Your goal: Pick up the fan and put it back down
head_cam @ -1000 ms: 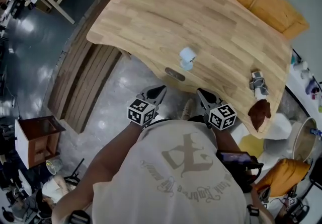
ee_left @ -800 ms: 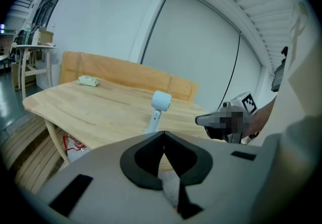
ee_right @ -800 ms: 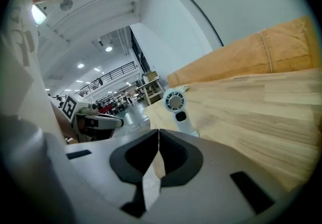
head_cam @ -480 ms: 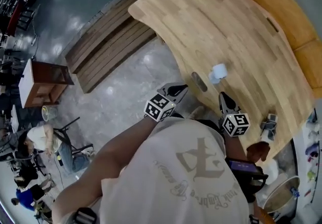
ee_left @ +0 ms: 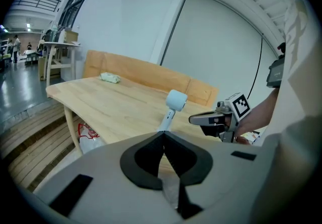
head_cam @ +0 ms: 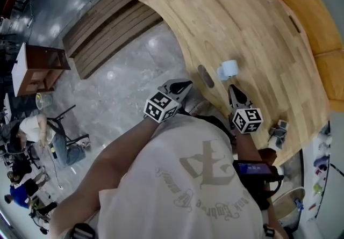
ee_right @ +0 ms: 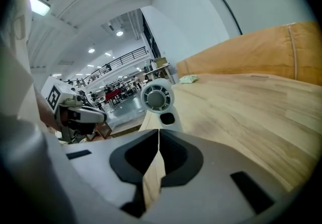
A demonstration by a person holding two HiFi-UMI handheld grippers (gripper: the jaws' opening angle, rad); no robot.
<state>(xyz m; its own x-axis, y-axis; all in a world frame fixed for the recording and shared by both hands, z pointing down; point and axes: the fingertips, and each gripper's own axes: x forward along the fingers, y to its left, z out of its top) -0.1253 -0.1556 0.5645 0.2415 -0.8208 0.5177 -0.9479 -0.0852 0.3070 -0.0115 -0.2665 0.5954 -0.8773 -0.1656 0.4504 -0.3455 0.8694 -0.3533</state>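
Pale-blue fan (head_cam: 228,69), round head, slim stem

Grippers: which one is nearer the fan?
The right gripper, at the table edge just short of the fan; the left gripper hangs off the table, above the floor.

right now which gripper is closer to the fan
Right. The right gripper points at the fan from just short of it at the table edge; the left gripper hangs farther off, over the floor.

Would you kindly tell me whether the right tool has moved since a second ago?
Yes: the right tool has moved closer to the fan on the table.
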